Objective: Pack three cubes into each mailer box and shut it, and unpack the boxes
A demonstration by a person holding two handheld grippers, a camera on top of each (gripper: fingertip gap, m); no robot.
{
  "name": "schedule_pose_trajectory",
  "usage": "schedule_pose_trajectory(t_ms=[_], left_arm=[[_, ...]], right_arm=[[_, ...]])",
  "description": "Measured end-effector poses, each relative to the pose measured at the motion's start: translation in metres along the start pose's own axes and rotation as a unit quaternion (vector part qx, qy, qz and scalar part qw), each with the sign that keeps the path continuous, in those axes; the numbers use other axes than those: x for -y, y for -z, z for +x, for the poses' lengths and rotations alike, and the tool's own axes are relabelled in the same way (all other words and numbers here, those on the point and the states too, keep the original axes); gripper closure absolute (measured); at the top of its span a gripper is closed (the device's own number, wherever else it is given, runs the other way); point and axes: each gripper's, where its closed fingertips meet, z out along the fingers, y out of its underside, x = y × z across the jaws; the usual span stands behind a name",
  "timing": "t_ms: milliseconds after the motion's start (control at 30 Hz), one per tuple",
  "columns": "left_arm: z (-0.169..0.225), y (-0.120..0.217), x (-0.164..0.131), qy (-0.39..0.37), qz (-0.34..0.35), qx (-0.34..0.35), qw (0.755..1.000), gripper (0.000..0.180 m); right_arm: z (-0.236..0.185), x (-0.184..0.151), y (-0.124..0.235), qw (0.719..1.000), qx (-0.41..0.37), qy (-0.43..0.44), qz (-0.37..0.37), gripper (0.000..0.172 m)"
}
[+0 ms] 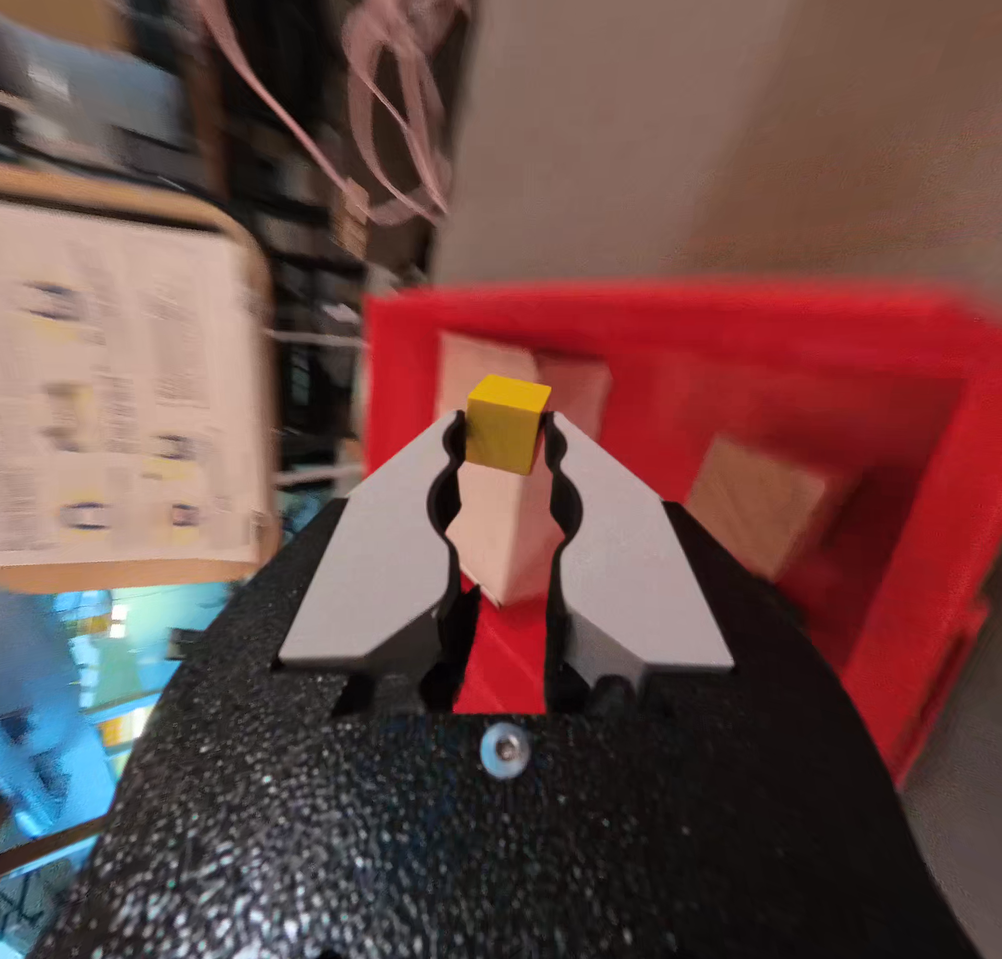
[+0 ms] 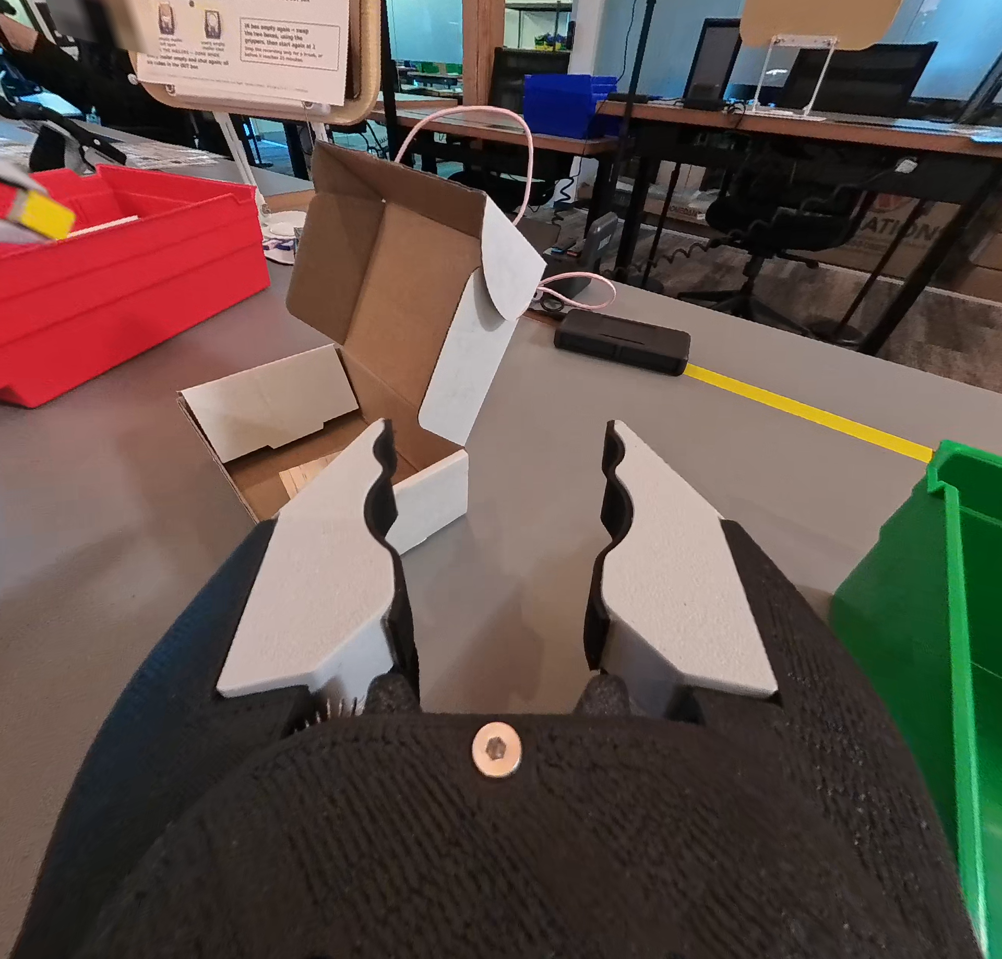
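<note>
Bench point(image 2: 623, 472): grey, crossed by my yellow tape line point(image 2: 802, 410).
Black case point(image 2: 622, 343): flat, at the tape's far end.
Pink cable point(image 2: 520, 136): looped behind.
Office chair point(image 2: 770, 217): beyond my bench.

I see a small yellow wooden cube point(image 1: 507, 424) over a red plastic bin point(image 1: 705, 315), a white mailer box with brown cardboard inside point(image 2: 434, 486), a green plastic bin point(image 2: 954, 580), yellow tape stripe point(image 2: 802, 410) on grey table point(image 2: 650, 445).

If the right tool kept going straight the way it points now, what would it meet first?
Probably bare grey tabletop. The right tool stands open and empty; the open mailer box lies just left of its line, near the left finger, though depth is unclear.
</note>
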Motion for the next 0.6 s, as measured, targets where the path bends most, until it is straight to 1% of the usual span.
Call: schedule_pose_trajectory(t_ms=[67,100,133,167,233,300,367,400,500,567,600], left_arm=[[-0.012,0.020,0.055,0.012,0.087,0.074,0.993,0.153],[-0.013,0.029,0.084,0.021,0.131,0.100,0.986,0.153],[-0.007,0.035,0.112,0.036,0.166,0.110,0.979,0.154],[0.006,0.038,0.141,0.039,0.193,0.113,0.974,0.154],[0.034,0.041,0.190,0.008,0.223,0.128,0.966,0.153],[0.067,0.033,0.228,-0.018,0.243,0.089,0.966,0.153],[0.089,0.021,0.251,-0.015,0.257,0.016,0.966,0.153],[0.097,0.015,0.258,-0.022,0.258,-0.024,0.966,0.153],[0.105,0.000,0.262,-0.042,0.223,-0.125,0.966,0.153],[0.116,-0.010,0.257,-0.059,0.175,-0.202,0.962,0.153],[0.120,-0.015,0.252,-0.068,0.148,-0.227,0.960,0.153]], right_arm=[[0.000,0.001,0.000,1.000,-0.001,0.002,0.003,0.096],[0.000,0.002,0.001,1.000,-0.001,0.002,0.004,0.096],[0.000,0.002,0.001,1.000,-0.001,0.002,0.005,0.096],[0.000,0.002,0.001,1.000,-0.002,0.003,0.005,0.096],[0.001,0.003,0.002,1.000,-0.004,0.005,0.006,0.097],[0.002,0.004,0.003,1.000,-0.003,0.004,0.009,0.097],[0.002,0.005,0.004,1.000,-0.003,0.001,0.012,0.097],[0.002,0.005,0.005,1.000,-0.002,0.001,0.013,0.097],[0.001,0.007,0.006,1.000,-0.002,0.003,0.017,0.097],[0.000,0.008,0.006,1.000,0.002,0.001,0.018,0.097],[0.000,0.009,0.006,1.000,0.003,0.000,0.020,0.097]])
